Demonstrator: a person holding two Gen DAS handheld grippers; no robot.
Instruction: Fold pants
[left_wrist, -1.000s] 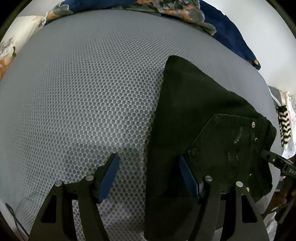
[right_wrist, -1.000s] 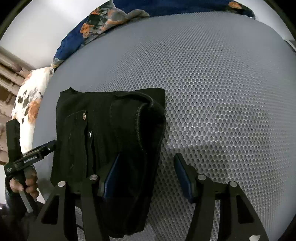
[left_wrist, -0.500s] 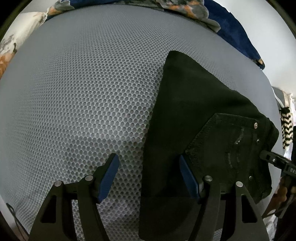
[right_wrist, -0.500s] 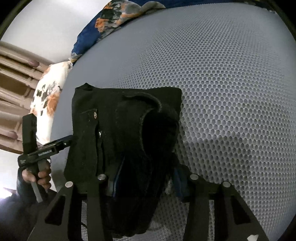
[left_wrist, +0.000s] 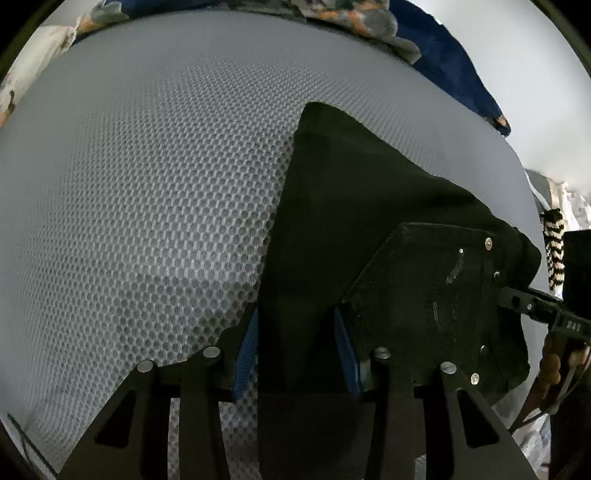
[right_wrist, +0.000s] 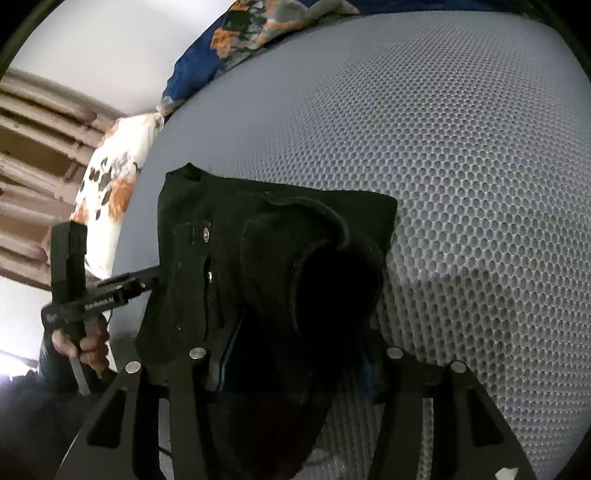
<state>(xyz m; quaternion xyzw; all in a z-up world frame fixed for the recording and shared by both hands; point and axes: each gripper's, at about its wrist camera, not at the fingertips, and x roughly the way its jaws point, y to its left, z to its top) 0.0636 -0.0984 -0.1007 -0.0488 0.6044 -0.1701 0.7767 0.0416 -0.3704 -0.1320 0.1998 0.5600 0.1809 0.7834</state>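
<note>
Both tongs narrowed since earlier: left tongs (left_wrist: 295, 350) and right tongs (right_wrist: 295, 365) clamp black pants (left_wrist: 369, 221)

left tool (left_wrist: 297, 347) | clamped on black pants (left_wrist: 369, 229) | grey mesh surface (left_wrist: 147, 184)

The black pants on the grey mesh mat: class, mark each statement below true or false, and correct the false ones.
1. The black pants lie on a grey mesh mat. True.
2. The left hand-held gripper has pants fabric between its blue fingers. True.
3. The right hand-held gripper hangs over bare mat, away from the pants. False: bunched pants fabric fills its jaws.
4. The pants are spread out full length. False: they are folded into a compact bundle.
5. A back pocket with rivets faces up. True.
</note>
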